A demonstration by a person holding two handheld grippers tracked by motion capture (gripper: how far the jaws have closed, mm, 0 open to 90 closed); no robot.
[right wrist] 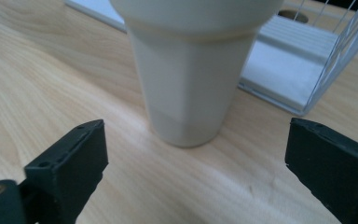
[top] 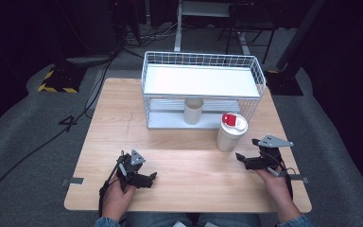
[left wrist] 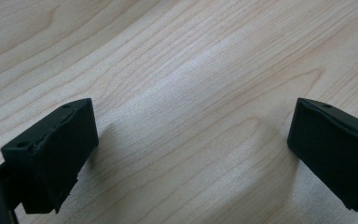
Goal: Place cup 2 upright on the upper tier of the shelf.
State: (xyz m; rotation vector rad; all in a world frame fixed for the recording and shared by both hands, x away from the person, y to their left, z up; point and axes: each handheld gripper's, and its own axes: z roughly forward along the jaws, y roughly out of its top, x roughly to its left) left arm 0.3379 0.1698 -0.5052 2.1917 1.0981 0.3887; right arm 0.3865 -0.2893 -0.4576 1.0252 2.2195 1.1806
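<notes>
Cup with red lid [top: 231, 132]: from the high view, it stands on the wooden table [top: 179, 161], just in front of the white wire rack [top: 203, 90], toward the right.
Other cup [top: 194, 110]: from the high view, a plain one with no lid stands on the bottom shelf of the rack.
Right claw [top: 246, 152]: from the high view, it sits near the lidded cup, a little in front and to the right of it, and holds nothing.
Left claw [top: 152, 178]: from the high view, it stays low over the table, well apart from both cups.
Left gripper view: the two black jaws are spread wide with bare wood between them. They grip nothing.
Right gripper view: the cup [right wrist: 191, 88] stands straight ahead, upright. The jaws are wide apart, one on each side, not touching it.
How to do it well: I think the right claw is about to grab this cup. It should slide in level, keep the cup in the middle, and close gently so it does not tip.
</notes>
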